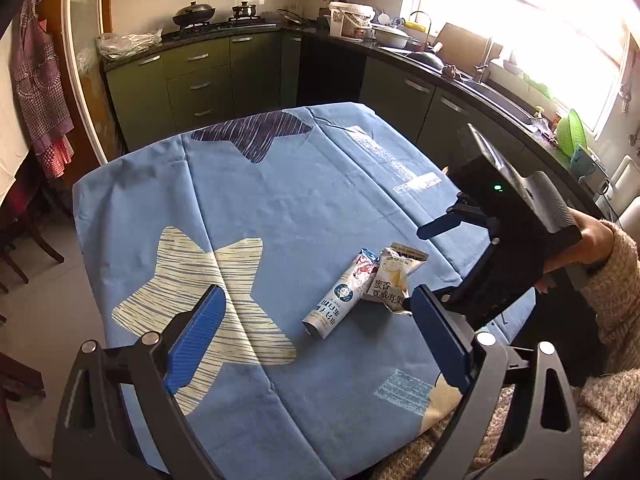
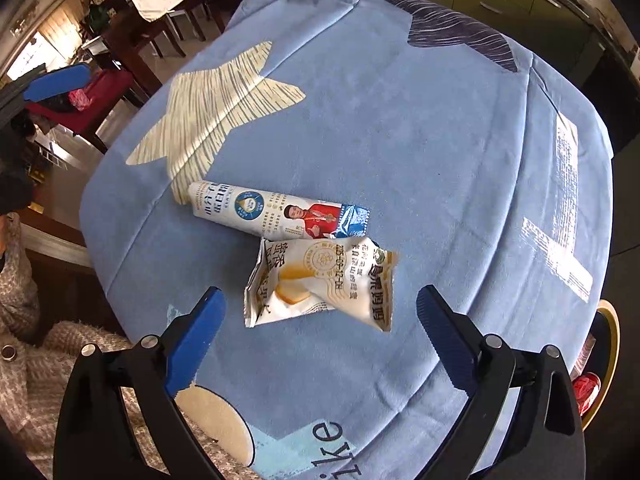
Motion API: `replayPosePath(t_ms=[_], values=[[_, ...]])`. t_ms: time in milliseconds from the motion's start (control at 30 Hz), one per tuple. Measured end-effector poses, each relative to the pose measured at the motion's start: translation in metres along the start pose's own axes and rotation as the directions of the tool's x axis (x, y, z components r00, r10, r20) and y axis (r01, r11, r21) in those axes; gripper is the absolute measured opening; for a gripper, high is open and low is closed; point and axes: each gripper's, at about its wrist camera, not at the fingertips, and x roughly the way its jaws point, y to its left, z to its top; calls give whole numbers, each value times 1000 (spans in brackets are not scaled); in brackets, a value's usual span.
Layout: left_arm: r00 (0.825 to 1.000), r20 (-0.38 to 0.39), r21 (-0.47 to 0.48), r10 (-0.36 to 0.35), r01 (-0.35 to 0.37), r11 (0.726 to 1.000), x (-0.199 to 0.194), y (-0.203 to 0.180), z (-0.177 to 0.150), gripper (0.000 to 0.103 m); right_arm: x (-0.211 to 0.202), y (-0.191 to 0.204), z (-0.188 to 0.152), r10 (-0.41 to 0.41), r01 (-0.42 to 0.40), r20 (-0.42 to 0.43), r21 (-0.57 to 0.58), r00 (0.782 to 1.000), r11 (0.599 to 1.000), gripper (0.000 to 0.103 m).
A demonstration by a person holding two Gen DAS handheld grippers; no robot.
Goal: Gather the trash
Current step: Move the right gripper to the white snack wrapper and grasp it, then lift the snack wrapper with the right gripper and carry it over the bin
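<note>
Two pieces of trash lie side by side and touching on the blue star-print tablecloth [image 2: 440, 160]: a rolled white tube-shaped wrapper [image 2: 276, 214] with a blue crimped end, and a crumpled cream snack packet [image 2: 320, 284]. Your right gripper [image 2: 320, 316] hangs above the cream snack packet, pointing steeply down; its jaws stand wide apart and nothing is between the blue pads. Your left gripper [image 1: 316, 332] also stands with jaws wide and nothing gripped; from its wrist view the rolled wrapper [image 1: 344, 296] and the packet [image 1: 394, 280] lie between and beyond its fingertips. In that same view you see the right gripper [image 1: 440, 228] held by a hand [image 1: 592, 248] in a knitted sleeve [image 1: 616, 308], over the table's right edge.
</note>
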Motion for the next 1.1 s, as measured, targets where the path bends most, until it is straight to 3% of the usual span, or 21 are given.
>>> replayPosePath(t_ms=[133, 333, 367, 500, 700, 1100], values=[[1000, 4, 8, -10, 10, 1000, 1, -2, 0, 89, 21, -1, 9, -22, 22, -66, -4, 998, 1000, 96], [1000, -1, 29, -26, 26, 999, 4, -7, -1, 89, 35, 1, 15, -18, 17, -90, -12, 996, 1000, 96], [1000, -4, 30, -27, 27, 999, 5, -7, -1, 89, 35, 3, 12, -24, 22, -90, -15, 996, 1000, 93], [999, -16, 40, -28, 28, 999, 9, -9, -3, 89, 31, 2, 9, -17, 17, -89, 1, 996, 1000, 57], [999, -21, 44, -25, 26, 999, 10, -9, -4, 89, 12, -17, -2, 76, -71, -48, 96, 996, 993, 36], [999, -24, 91, -33, 35, 995, 12, -26, 3, 89, -48, -48, -28, 173, -189, 95, 198, 980, 962, 35]])
